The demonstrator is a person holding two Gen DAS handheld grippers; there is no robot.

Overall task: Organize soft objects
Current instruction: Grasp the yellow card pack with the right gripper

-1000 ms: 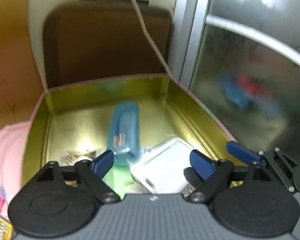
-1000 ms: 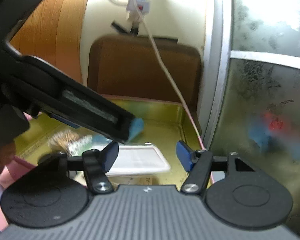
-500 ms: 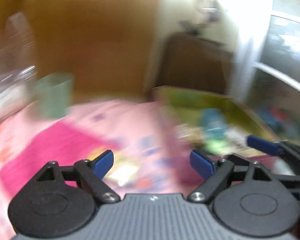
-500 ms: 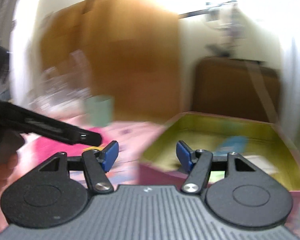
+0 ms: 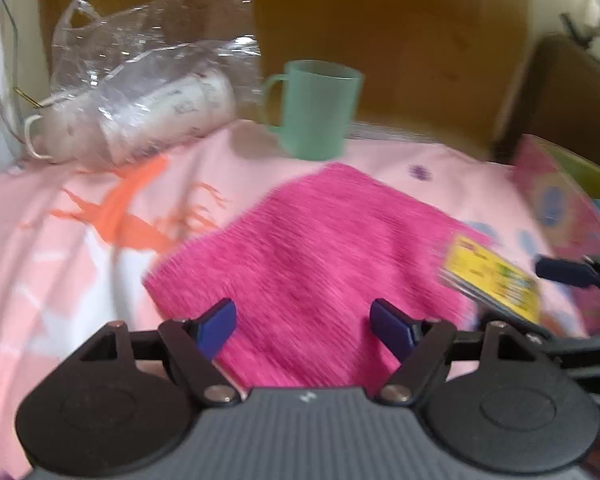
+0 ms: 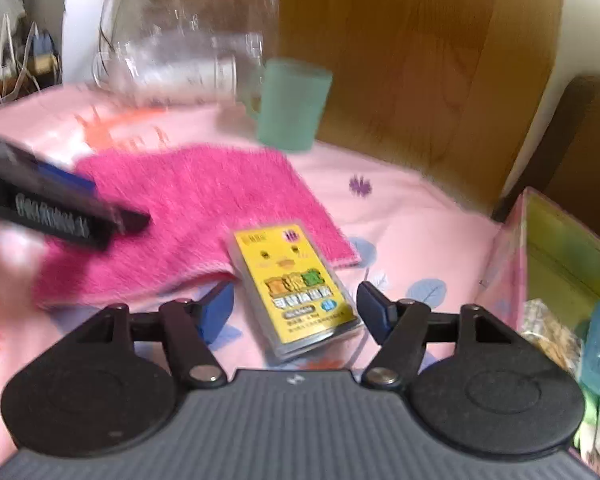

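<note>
Both grippers face the pink cloth (image 5: 308, 268), so the step in hand looks like the approach to picking it up, likely for the tin (image 6: 556, 264) at the bed's right edge. The cloth lies flat mid-bed on the pink sheet (image 5: 60, 264), its near right corner under the yellow pack (image 6: 292, 284). A green mug (image 5: 316, 108) and a plastic bag (image 5: 140, 92) sit at the far edge.

The left gripper (image 5: 303, 322) hangs low over the cloth's near edge, jaws apart and empty. The right gripper (image 6: 296, 306) straddles the pack, jaws wide, holding nothing.

Next, I judge, 1 gripper must drop and pinch a cloth edge; the pack may need shifting first.
</note>
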